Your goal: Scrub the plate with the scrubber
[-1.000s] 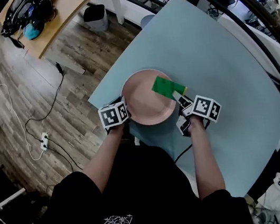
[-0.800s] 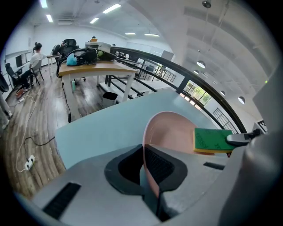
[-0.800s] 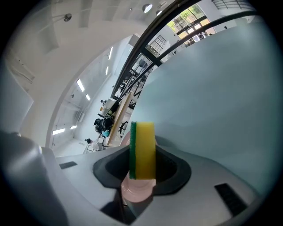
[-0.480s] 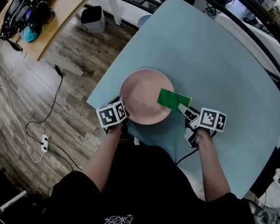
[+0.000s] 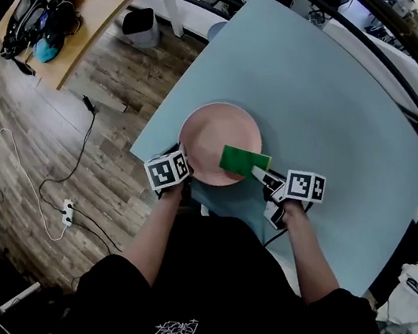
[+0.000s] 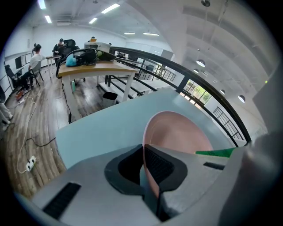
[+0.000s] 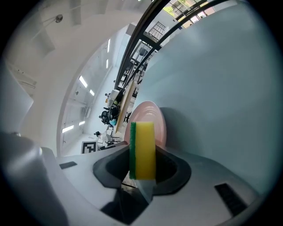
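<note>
My left tongs [image 6: 144, 170] clamp the round pink plate [image 5: 213, 132] by its rim; right tongs [image 7: 142, 178] press the green-and-yellow sponge scrubber [image 5: 238, 160] on it. Scrubbing under way, I judge.

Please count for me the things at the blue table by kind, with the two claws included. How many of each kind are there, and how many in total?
pink plate: 1
green and yellow scrubber: 1
claws: 2 (left claw shut on the plate rim, right claw shut on the scrubber)
total: 4
</note>
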